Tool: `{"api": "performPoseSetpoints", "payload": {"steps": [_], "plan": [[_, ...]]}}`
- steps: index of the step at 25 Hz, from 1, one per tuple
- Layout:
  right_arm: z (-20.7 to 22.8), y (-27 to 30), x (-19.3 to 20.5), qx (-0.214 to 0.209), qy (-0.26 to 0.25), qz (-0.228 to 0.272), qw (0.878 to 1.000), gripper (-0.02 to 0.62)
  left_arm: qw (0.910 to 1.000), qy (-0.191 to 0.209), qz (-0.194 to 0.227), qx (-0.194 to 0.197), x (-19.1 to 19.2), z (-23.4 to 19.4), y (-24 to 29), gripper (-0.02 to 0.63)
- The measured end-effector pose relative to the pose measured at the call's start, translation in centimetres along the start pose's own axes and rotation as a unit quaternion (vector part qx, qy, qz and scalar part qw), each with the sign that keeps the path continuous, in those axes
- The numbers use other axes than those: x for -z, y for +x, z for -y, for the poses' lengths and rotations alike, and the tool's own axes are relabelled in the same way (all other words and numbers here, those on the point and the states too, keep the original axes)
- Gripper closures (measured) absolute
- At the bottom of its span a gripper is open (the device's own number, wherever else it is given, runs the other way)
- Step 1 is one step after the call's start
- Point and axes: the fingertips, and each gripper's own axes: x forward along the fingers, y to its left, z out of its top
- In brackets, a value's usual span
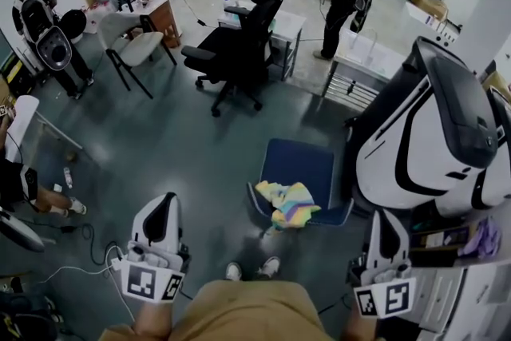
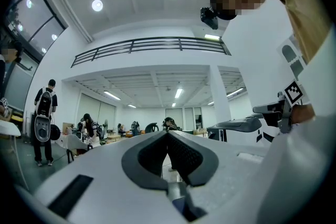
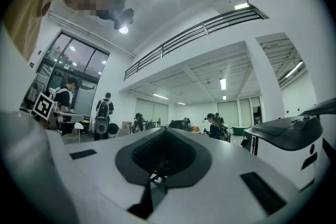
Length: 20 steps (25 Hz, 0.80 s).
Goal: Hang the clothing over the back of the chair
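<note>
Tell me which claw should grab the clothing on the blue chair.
Right, probably. In the head view the right claw sits slightly nearer the clothing on the chair than the left claw. Both are shut and empty, so either must open first.

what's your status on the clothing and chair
Both shut, empty: left gripper, right gripper. Unhung: pastel multicoloured clothing heaped on blue padded chair seat. Nothing in the way.
</note>
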Motion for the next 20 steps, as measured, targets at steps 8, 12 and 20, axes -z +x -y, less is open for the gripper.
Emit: {"api": "performPoseSetpoints", "payload": {"steps": [8, 12, 20], "plan": [[0.0, -0.6, 0.2, -0.006, -0.008, -0.008, 1.0, 0.594, 1.0, -0.005, 0.0, 0.007, 0.2, 1.4, 0.0, 0.602], [0.0, -0.8, 0.5, -0.01, -0.01, -0.011, 1.0, 0.594, 0.9999, -0.005, 0.001, 0.009, 0.4, 1.9, 0.1, 0.601], [0.1, -1.0, 1.0, -0.016, -0.017, -0.014, 1.0, 0.594, 1.0, -0.005, 0.001, 0.008, 0.8, 2.6, 0.3, 0.601]]}}
